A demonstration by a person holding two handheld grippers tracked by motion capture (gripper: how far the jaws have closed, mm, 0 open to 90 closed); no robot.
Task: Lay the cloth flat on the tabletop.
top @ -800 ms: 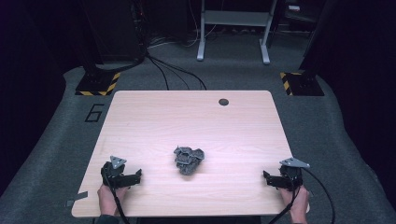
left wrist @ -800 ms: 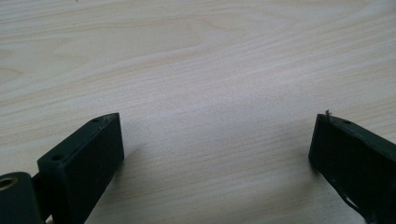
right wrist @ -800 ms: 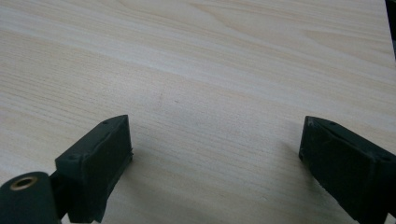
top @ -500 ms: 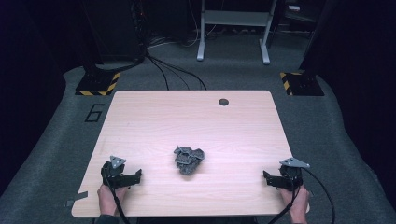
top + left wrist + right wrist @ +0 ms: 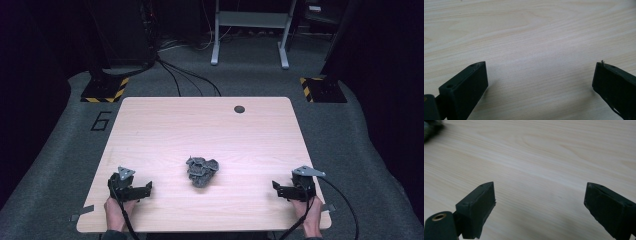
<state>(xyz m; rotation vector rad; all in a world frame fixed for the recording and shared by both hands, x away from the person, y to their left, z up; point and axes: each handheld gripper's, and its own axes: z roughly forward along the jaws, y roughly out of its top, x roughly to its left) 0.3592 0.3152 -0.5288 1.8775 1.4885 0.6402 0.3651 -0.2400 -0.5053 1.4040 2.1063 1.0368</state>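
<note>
A crumpled dark grey cloth [image 5: 202,171] lies in a small heap near the middle of the light wooden table [image 5: 200,125]. My left gripper [image 5: 141,189] rests near the front left of the table, held by a hand, well left of the cloth. In the left gripper view its jaws stand wide apart over bare wood, so the left gripper [image 5: 540,75] is open and empty. My right gripper [image 5: 281,190] sits near the front right edge, right of the cloth. Seen from its own camera, the right gripper [image 5: 540,195] is open with nothing between its fingers; a blurred dark bit of the cloth [image 5: 430,128] shows at the top left.
A small round black grommet [image 5: 239,109] sits near the table's far edge. Beyond the table are a dark carpeted floor, black cables [image 5: 185,80], a white metal stand [image 5: 250,30] and yellow-black striped bases [image 5: 105,90]. Cables trail from both grippers off the front edge.
</note>
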